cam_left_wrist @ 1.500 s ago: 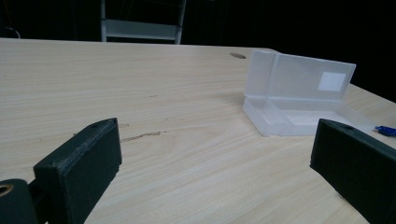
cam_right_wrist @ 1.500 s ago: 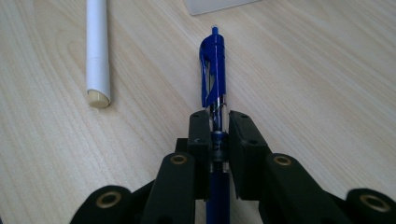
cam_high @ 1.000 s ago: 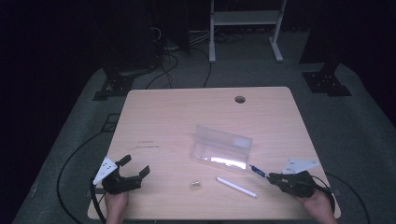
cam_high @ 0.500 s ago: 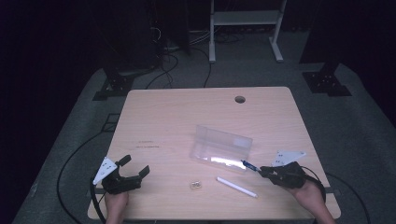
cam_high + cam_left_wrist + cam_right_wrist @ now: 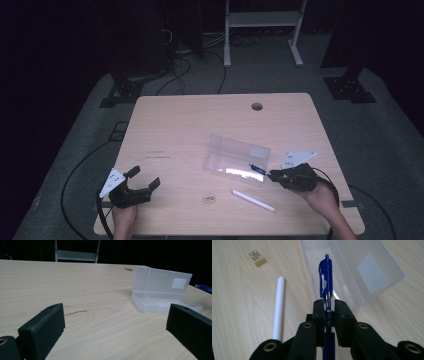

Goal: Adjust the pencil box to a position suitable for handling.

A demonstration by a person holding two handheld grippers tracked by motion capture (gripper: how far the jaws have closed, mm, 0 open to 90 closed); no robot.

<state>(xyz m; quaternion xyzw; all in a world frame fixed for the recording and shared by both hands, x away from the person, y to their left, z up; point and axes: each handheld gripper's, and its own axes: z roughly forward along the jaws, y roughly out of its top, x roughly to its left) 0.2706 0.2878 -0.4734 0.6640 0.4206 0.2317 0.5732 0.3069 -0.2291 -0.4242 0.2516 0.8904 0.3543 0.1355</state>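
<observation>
Currently: pale wood table (image 5: 190,125), rounded corners, one round cable hole (image 5: 257,106) at the far edge beyond the case. Faint dark scuff marks (image 5: 159,155) on the top, left of the case. Room is dark; grey carpet around the table, one white metal rack (image 5: 262,22) well beyond the case, black stand feet on the floor at both far corners, cables trailing on the carpet.

Count on the table: one clear plastic case (image 5: 236,160), lid standing open, roughly mid-table; one white stick (image 5: 253,200) lying flat just on the near side of the case; one small tan eraser (image 5: 209,198) near the case's near-left corner; one blue pen (image 5: 326,281).

Right tongs (image 5: 272,175): jaws nearly closed, clamped on the pen barrel. They sit right of the case at its near-right end. Pen tip end with the blue clip pokes forward over the case's open tray, off the table.

Left tongs (image 5: 145,182): jaws spread wide, nothing between them, well left of the case near the table's near-left corner, pointing toward the case. In the left gripper view the case (image 5: 160,292) shows between the two jaws farther off, lid upright with a white label.
</observation>
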